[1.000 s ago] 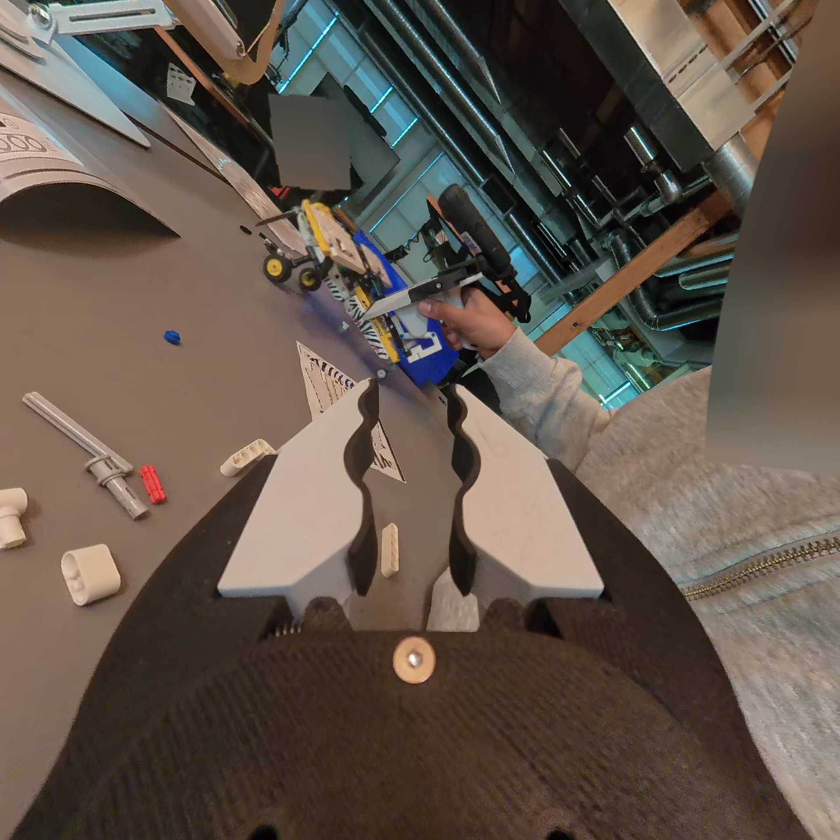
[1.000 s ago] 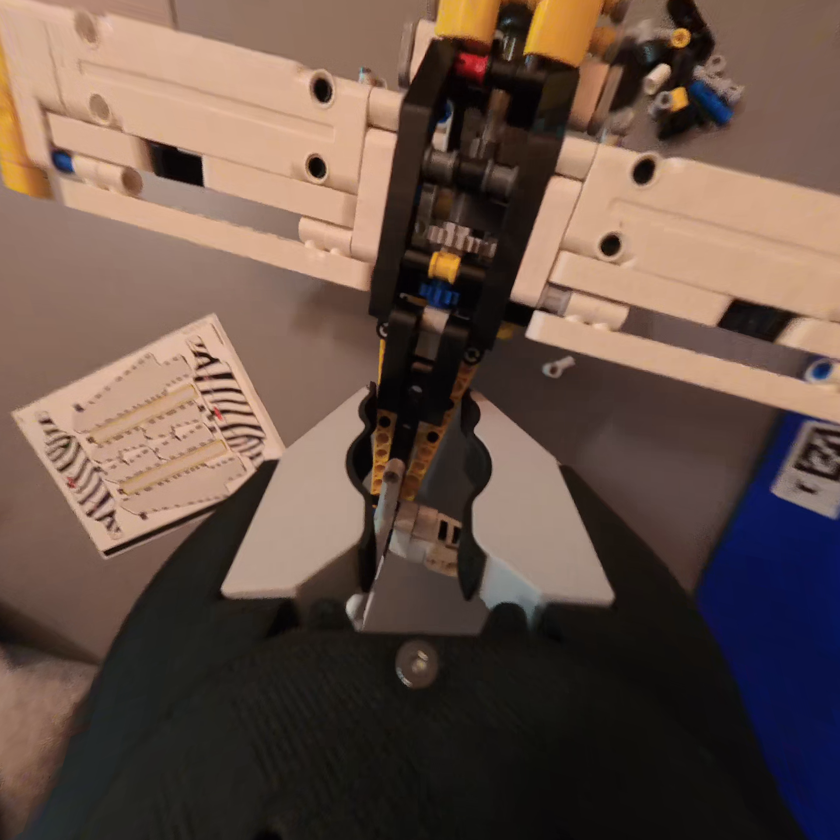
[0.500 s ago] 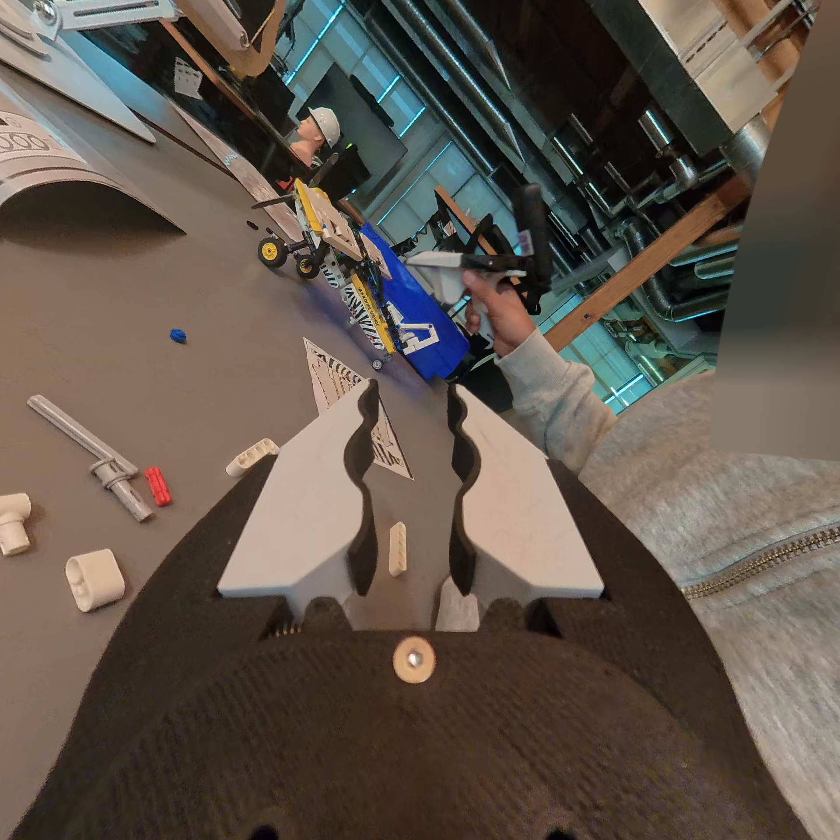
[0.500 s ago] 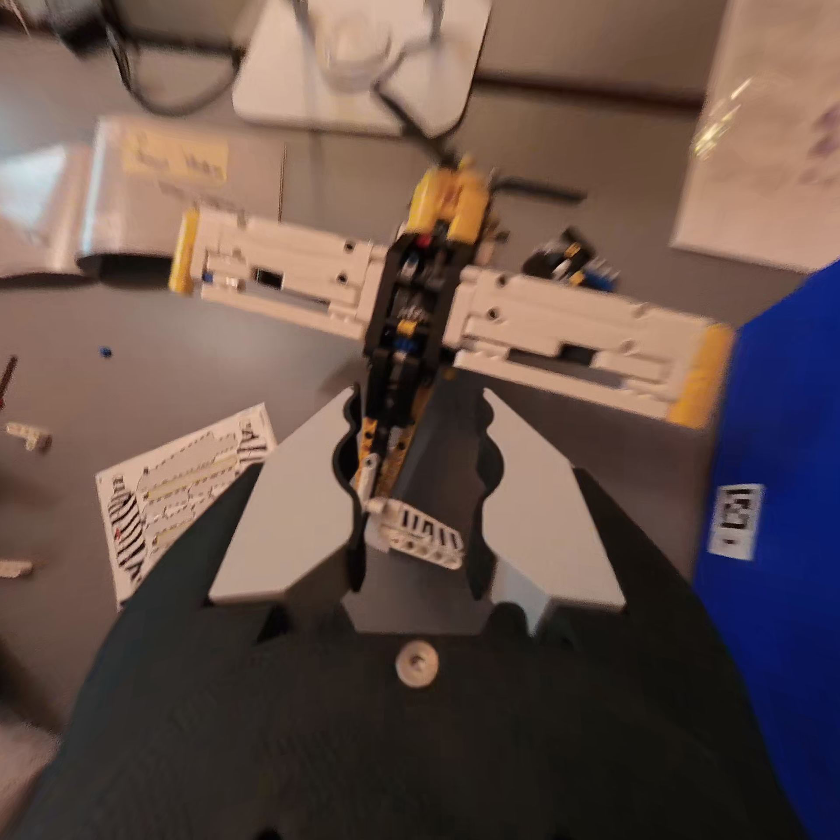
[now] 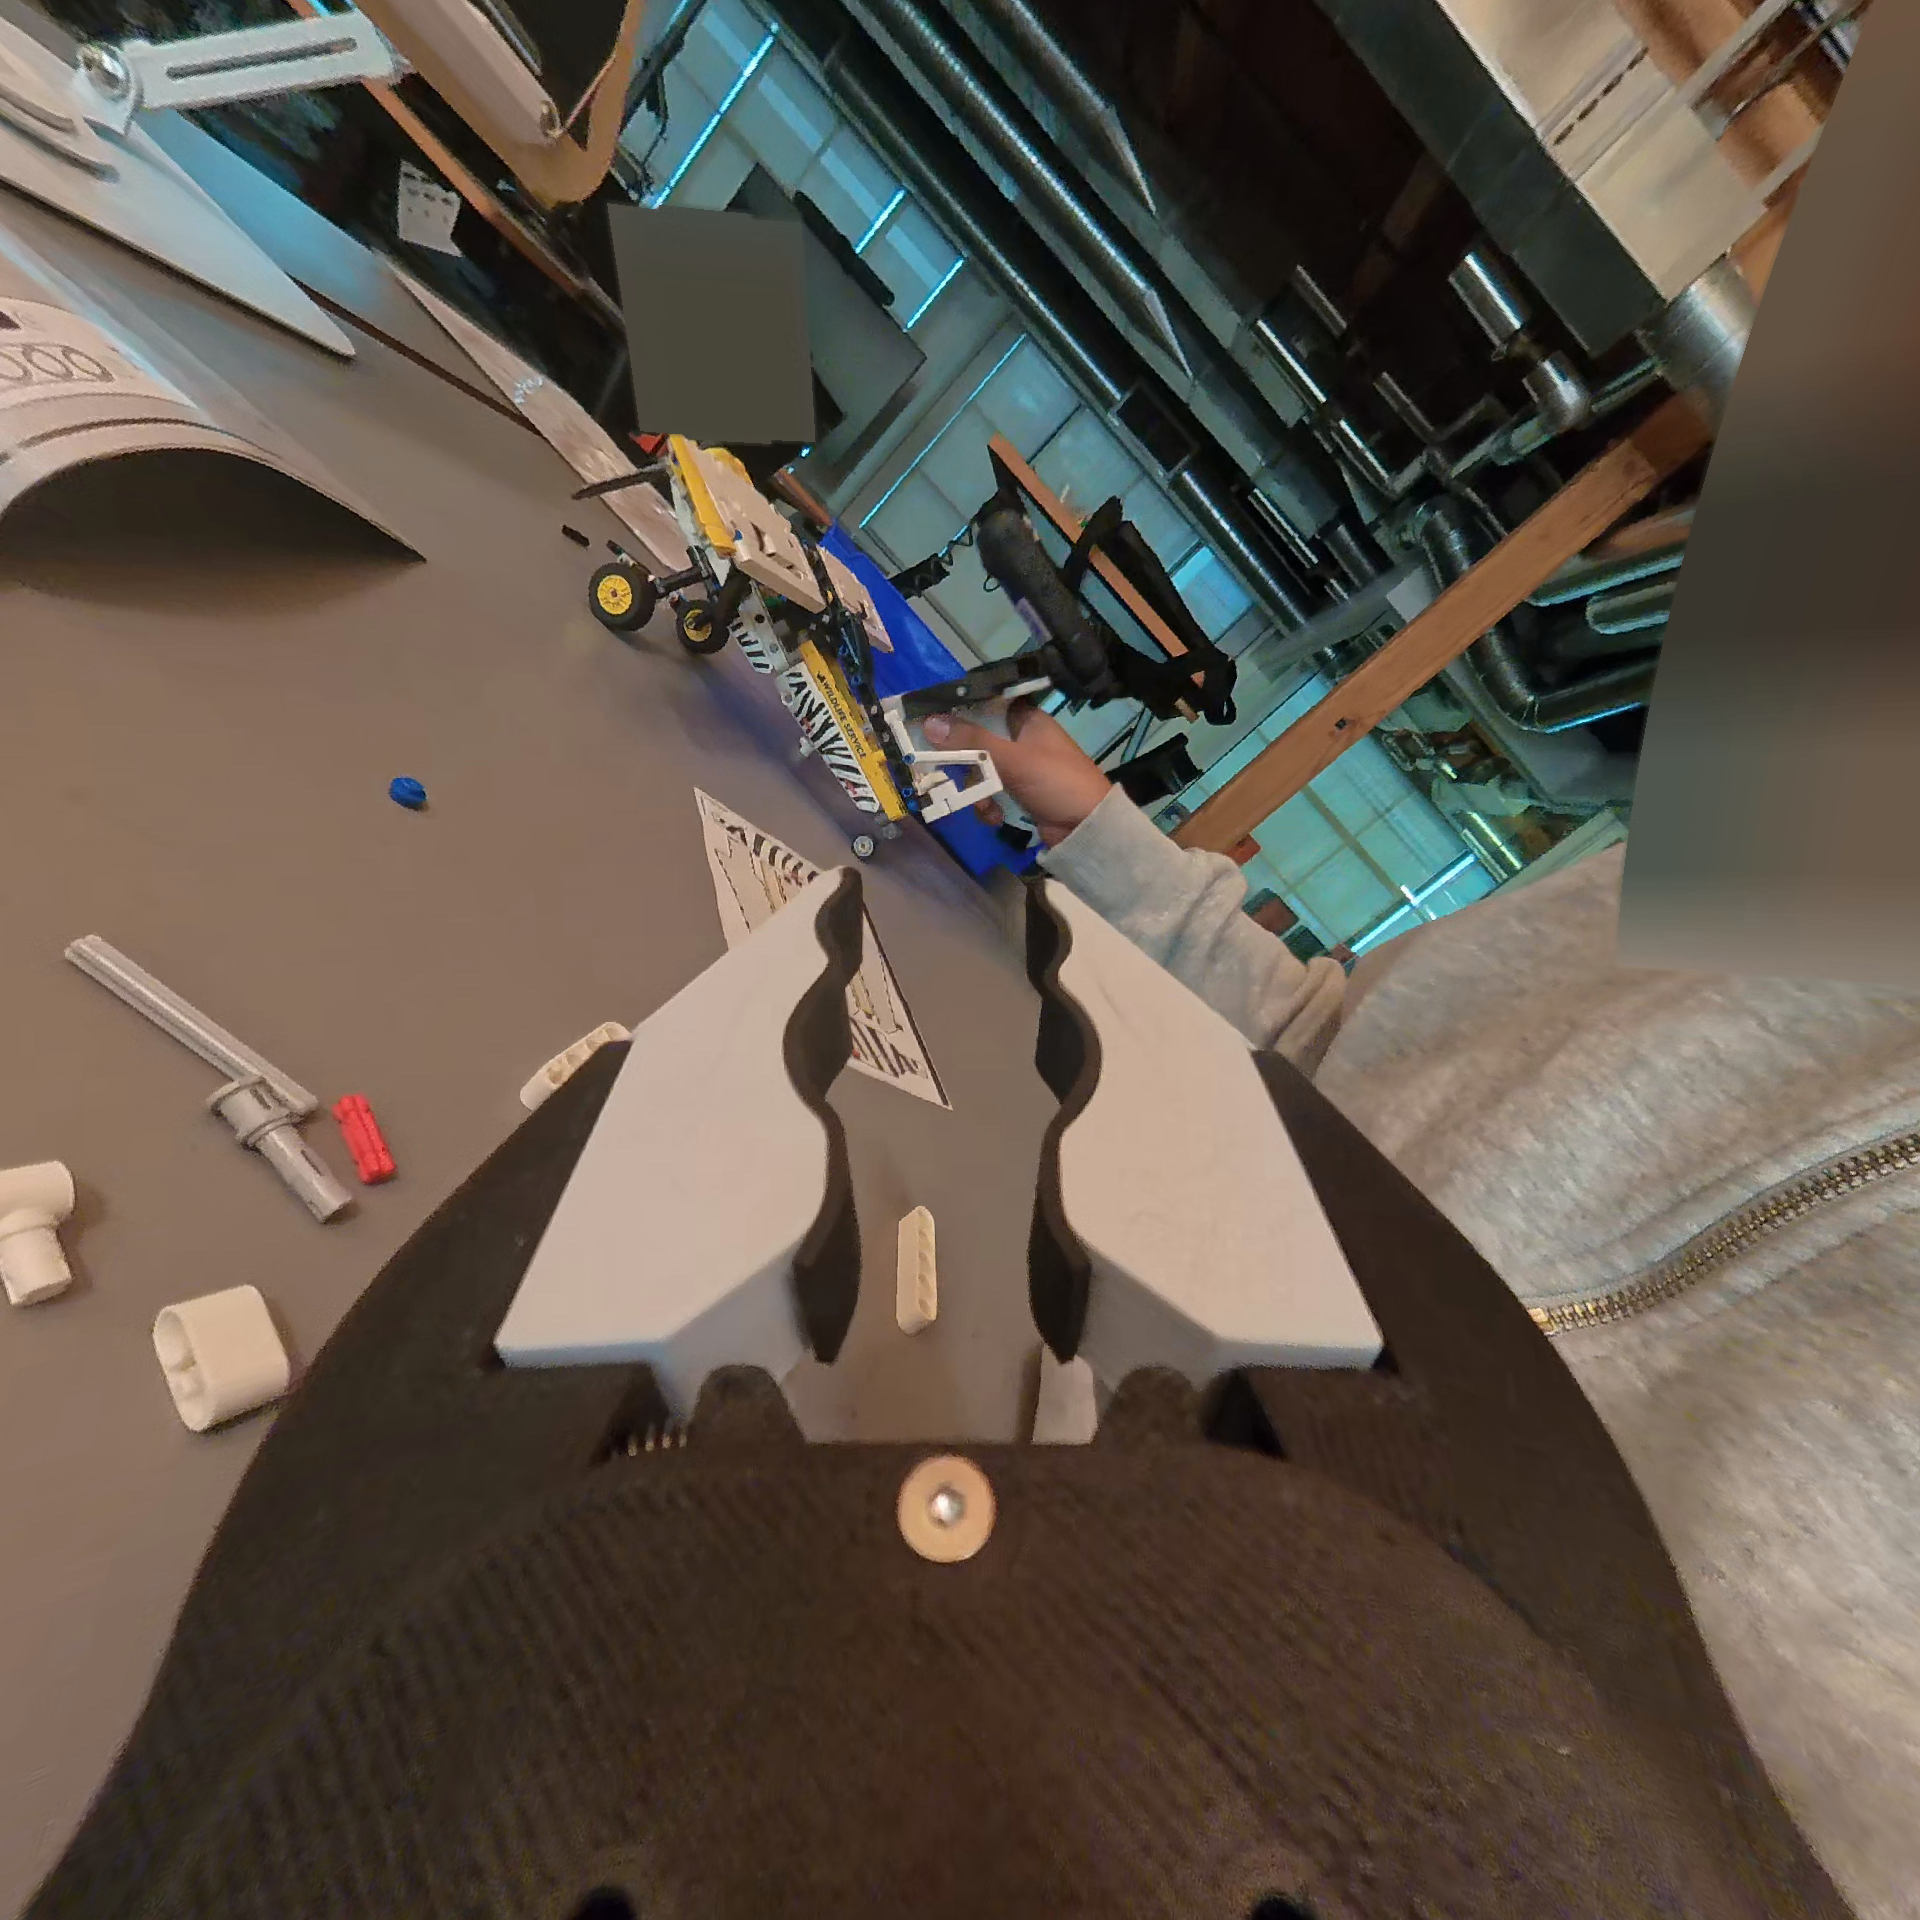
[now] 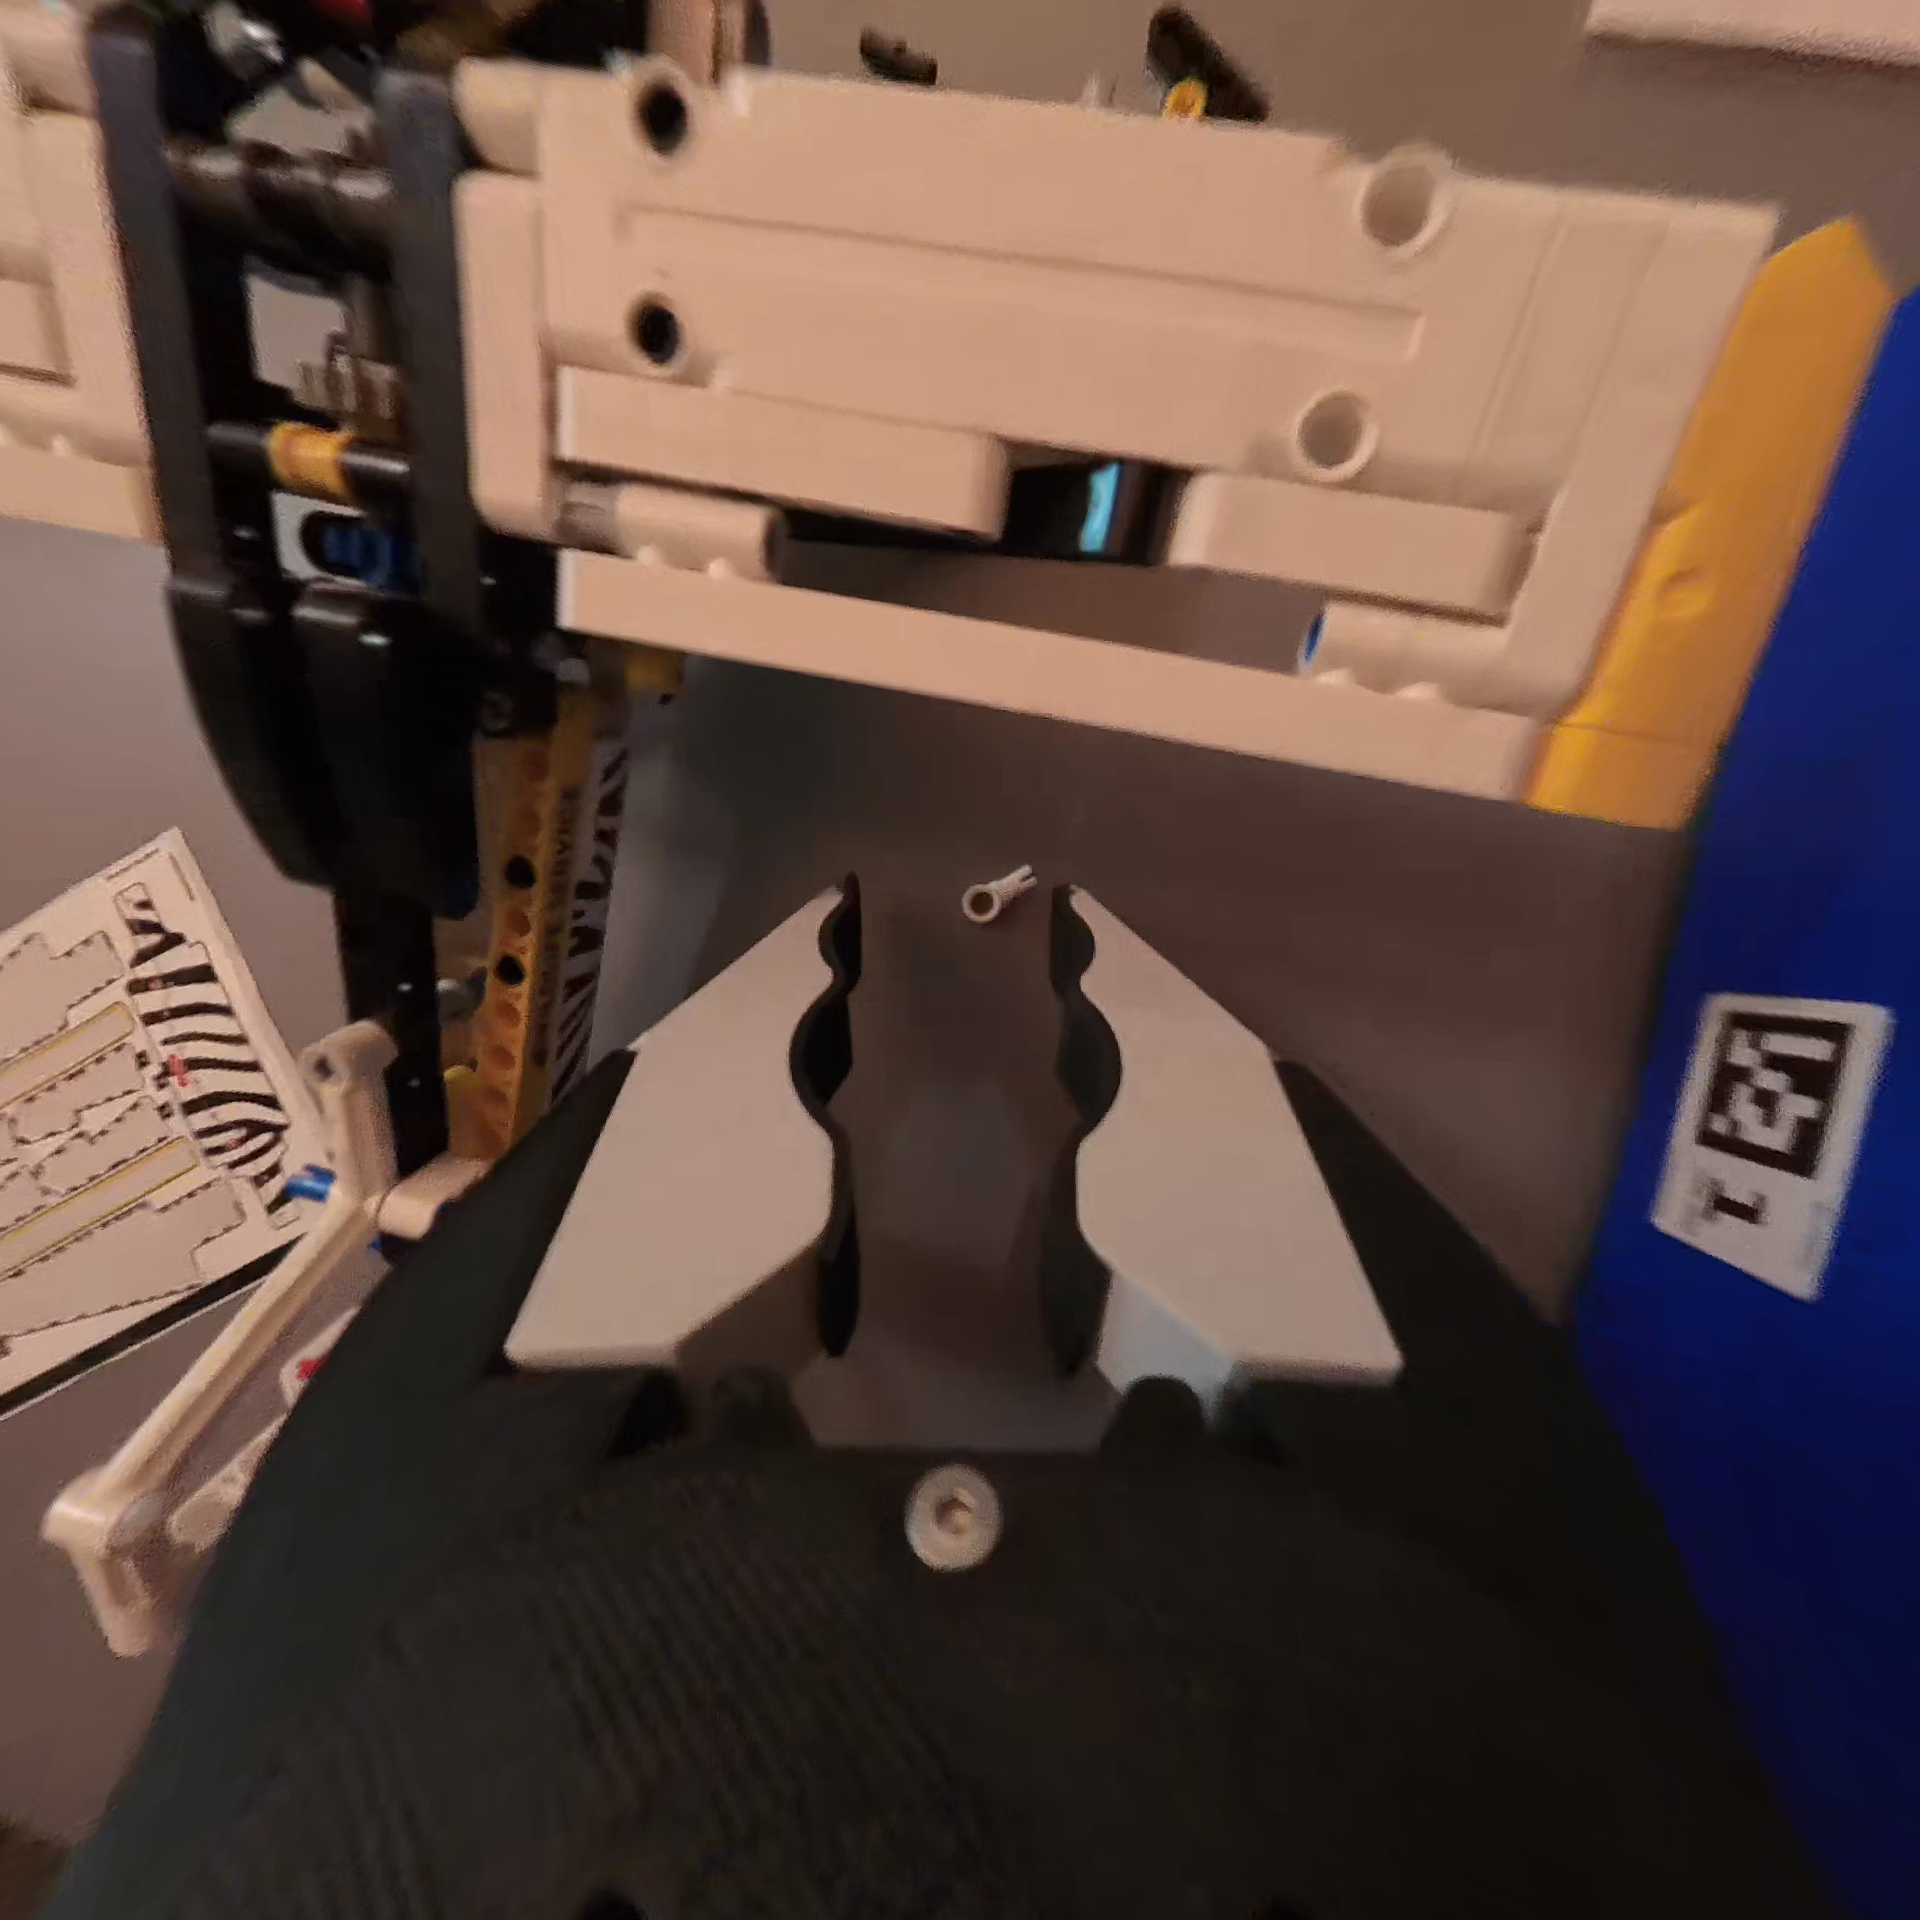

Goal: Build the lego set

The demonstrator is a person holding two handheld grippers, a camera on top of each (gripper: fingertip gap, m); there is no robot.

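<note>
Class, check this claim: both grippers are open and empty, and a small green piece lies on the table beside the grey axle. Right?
Wrong in one respect: in the left wrist view the small piece beside the grey axle is red. Both the left gripper and right gripper are open and empty.

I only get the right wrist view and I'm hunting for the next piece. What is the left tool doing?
Observer: The left tool is open. A small white beam lies on the table between its fingers, ungripped.
Operator: Any other loose parts there?
Observer: A grey axle with a red pin beside it, to the left in that view.
Operator: Anything blue?
Observer: A small blue piece lies alone, farther out.
</note>
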